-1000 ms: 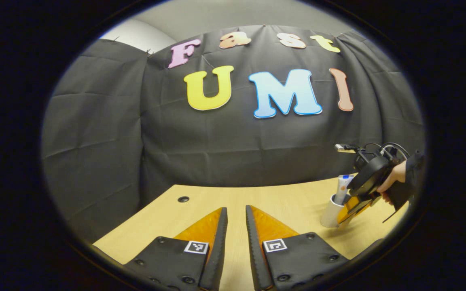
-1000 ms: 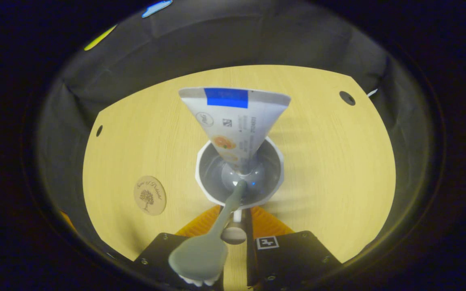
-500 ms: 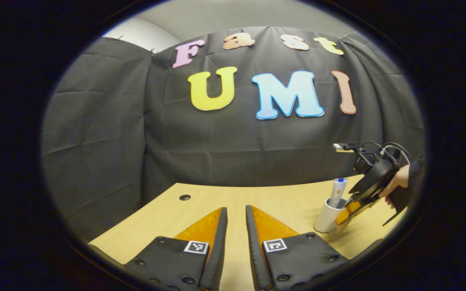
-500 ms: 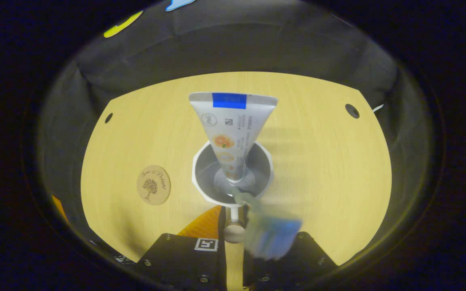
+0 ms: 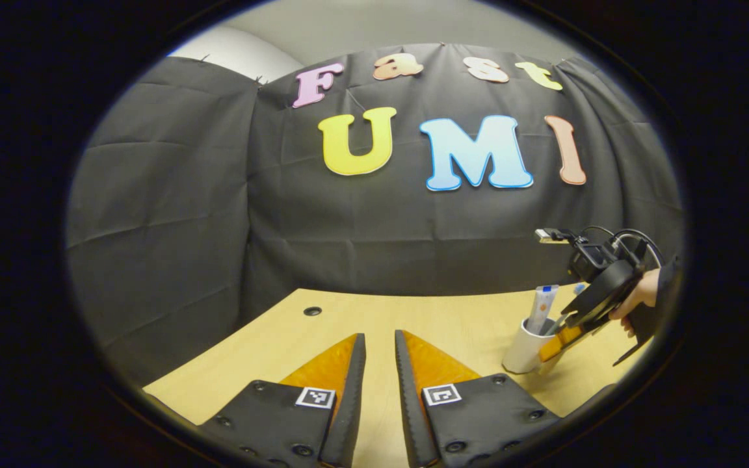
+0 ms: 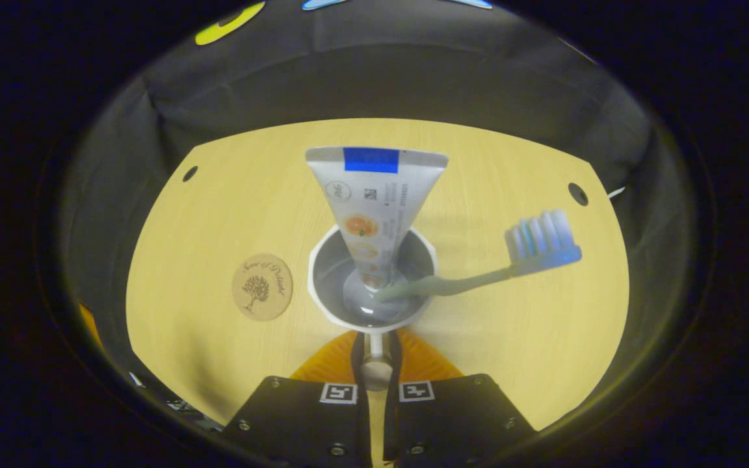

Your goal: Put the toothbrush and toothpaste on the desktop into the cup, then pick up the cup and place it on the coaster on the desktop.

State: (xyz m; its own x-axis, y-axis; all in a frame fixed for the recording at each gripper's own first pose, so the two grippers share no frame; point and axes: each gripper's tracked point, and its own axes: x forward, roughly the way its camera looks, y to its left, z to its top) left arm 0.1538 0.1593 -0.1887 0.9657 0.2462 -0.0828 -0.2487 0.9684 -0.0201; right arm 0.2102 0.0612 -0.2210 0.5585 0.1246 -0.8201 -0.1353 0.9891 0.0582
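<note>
The cup point(image 6: 372, 276) stood upright on the surface point(image 6: 218, 208), with the toothpaste point(image 6: 374, 208) standing in it, crimped end up, and the toothbrush point(image 6: 478, 266) leaning over the rim, bristles out to one side in the right gripper view. The coaster point(image 6: 262, 286) lay flat on the surface just beside the cup, not touching it.

The cup looked like a light, rigid white vessel with a smooth wall, so it would probably slip under a weak pinch and tip easily, since both tube and brush stood taller than it and the brush hung off-centre. A hold low to mid-wall, or across the rim on the side away from the brush, seemed the safest; a tilt could spill the brush out.

The right gripper point(image 6: 375, 344) hovered over the near rim of the cup with its fingers close together and only a narrow slot between them. A small pale rod showed in that slot; what it was could not be made out, nor whether the fingers pressed it. In the left gripper view, a hand point(image 5: 634, 300) held this gripper beside the cup.

The left gripper point(image 5: 380, 364) sat well apart from the cup, fingers nearly together with nothing between them.

The cup's base, its outer wall and the brush handle's lower end were hidden.
</note>
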